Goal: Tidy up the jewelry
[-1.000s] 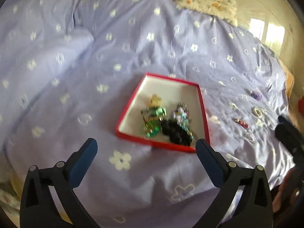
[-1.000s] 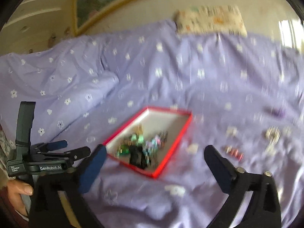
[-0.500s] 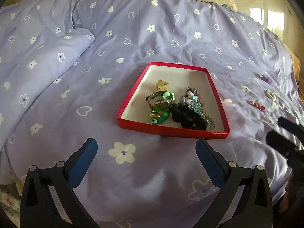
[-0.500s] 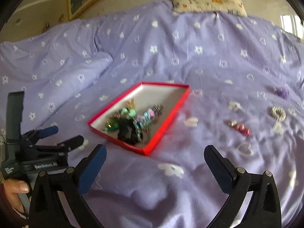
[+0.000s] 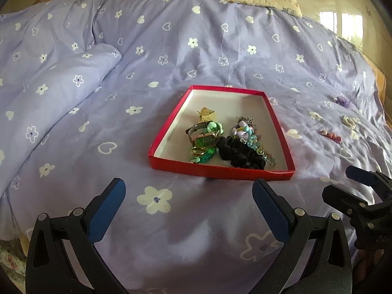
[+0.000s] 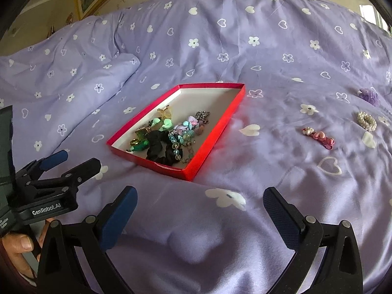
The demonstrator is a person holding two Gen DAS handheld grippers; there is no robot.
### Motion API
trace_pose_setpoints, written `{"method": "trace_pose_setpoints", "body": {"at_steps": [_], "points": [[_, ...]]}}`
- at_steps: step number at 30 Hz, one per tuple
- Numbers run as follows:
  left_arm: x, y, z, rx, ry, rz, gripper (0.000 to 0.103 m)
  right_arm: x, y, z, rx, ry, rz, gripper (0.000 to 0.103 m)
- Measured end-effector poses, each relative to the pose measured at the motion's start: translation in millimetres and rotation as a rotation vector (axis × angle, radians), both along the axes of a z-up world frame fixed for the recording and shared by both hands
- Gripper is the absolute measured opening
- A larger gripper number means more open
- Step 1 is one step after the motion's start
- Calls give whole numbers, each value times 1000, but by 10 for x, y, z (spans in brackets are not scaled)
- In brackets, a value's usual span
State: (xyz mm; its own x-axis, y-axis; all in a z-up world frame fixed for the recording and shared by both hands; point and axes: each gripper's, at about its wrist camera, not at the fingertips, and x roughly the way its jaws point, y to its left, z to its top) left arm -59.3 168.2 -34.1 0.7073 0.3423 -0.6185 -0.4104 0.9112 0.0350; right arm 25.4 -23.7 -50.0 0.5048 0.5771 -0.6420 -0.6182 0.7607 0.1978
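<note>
Grippers, left and right, were wide apart, holding nothing. Next job, probably: grab the pink beaded clip beside the shallow red cardboard box on the bed.

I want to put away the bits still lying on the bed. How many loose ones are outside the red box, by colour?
Pink: 1, the pink clip
Pearly white: 1, the pearl ring
Purple: 1, the purple piece
Total: 3 loose on the bedspread, all to the right of the red box.
</note>
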Motion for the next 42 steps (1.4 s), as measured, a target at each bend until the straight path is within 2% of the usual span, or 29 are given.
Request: {"method": "trace_pose_setpoints", "body": {"at_steps": [14, 42], "points": [[-62, -77, 56, 12, -47, -9, 103, 37, -68, 12, 29, -4, -26, 103], [-49, -62, 18, -8, -28, 0, 103, 27, -57, 12, 25, -2, -21, 103]]}}
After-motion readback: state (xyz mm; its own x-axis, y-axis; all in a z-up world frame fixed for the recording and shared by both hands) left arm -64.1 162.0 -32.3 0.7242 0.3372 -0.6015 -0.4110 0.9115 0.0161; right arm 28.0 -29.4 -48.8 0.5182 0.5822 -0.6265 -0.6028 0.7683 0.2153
